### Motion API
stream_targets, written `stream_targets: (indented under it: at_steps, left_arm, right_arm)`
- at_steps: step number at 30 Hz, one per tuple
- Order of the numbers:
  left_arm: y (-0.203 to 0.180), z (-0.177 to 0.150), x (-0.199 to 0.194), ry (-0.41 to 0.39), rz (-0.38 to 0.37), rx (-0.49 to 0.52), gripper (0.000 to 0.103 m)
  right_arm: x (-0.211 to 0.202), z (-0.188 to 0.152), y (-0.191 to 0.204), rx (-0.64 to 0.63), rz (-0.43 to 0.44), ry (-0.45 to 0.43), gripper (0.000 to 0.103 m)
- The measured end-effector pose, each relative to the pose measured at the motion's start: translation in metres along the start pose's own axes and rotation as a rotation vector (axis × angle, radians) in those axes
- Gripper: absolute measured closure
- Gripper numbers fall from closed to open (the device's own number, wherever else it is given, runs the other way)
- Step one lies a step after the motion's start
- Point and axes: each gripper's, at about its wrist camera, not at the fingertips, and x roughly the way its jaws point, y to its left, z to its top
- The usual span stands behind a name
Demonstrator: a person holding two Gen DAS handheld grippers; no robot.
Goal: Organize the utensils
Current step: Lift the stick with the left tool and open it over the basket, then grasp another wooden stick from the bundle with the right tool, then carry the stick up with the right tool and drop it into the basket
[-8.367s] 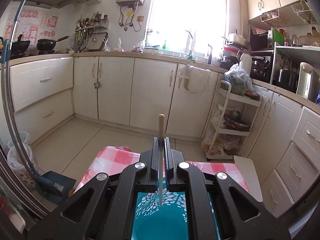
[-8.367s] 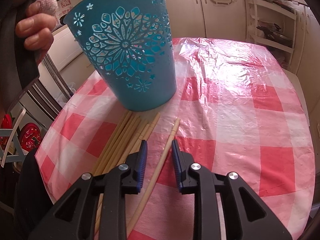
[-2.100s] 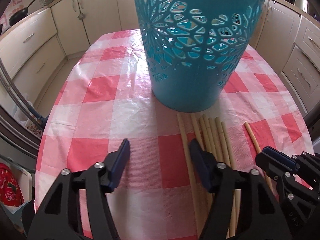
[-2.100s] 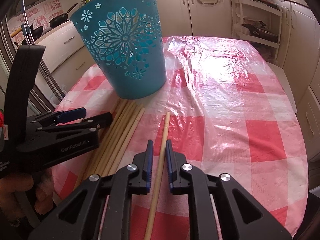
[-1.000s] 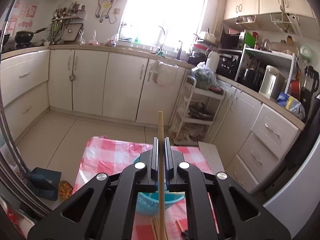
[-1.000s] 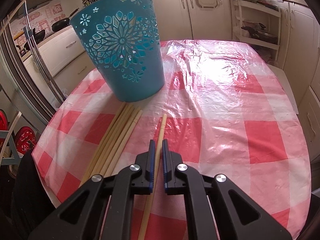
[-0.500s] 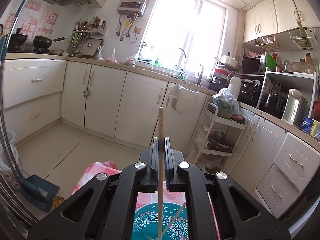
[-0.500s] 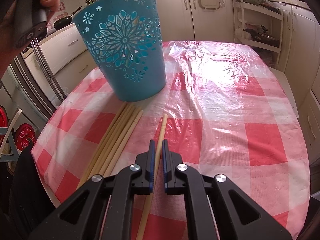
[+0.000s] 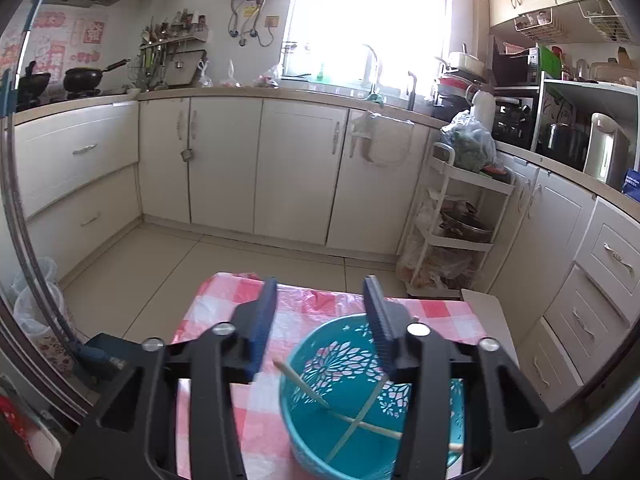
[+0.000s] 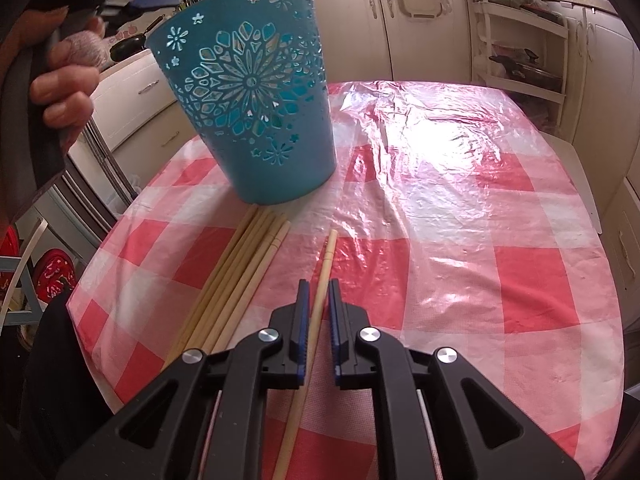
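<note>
A teal cut-out basket (image 10: 256,96) stands on the red-and-white checked tablecloth (image 10: 460,208). My left gripper (image 9: 322,328) is open and empty above the basket (image 9: 360,408), which holds crossed wooden chopsticks (image 9: 304,384). Several chopsticks (image 10: 236,276) lie in a bundle in front of the basket. One single chopstick (image 10: 320,280) lies apart to their right. My right gripper (image 10: 317,320) is low over the table with its jaws close on either side of this chopstick; a narrow gap still shows.
The left hand and gripper handle (image 10: 60,80) show at the upper left of the right wrist view. A white trolley rack (image 9: 452,224), kitchen cabinets (image 9: 260,168) and a dustpan (image 9: 100,352) surround the table. The table edge runs near on the left.
My left gripper opened and let its chopstick drop into the basket. My right gripper stayed around the single chopstick on the table.
</note>
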Motion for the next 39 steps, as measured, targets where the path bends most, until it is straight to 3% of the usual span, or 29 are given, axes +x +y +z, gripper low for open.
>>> stream_targets:
  at_steps: [6,12,20,30,34,39]
  left_arm:
    - [0.024,-0.015,-0.037,-0.013,0.044,0.003,0.033]
    - [0.047,-0.036,-0.063,0.029,0.078,0.017,0.024]
    - [0.068,-0.068,-0.068,0.13,0.102,-0.006,0.021]
    - [0.067,-0.096,-0.063,0.211,0.107,0.013,0.021]
    - [0.065,-0.104,-0.065,0.237,0.105,0.026,0.021]
    - [0.067,-0.113,-0.073,0.259,0.105,0.03,0.019]
  right_arm:
    - [0.0,-0.001,0.001,0.002,-0.003,-0.003,0.092]
    - [0.001,-0.001,0.008,-0.028,-0.039,-0.003,0.093]
    - [0.004,-0.003,0.023,-0.123,-0.129,-0.005,0.096]
    - [0.003,-0.003,0.024,-0.148,-0.151,-0.004,0.096]
    - [-0.002,0.0,0.009,-0.054,-0.082,0.001,0.097]
    - [-0.037,0.013,-0.013,0.112,0.059,-0.087,0.097]
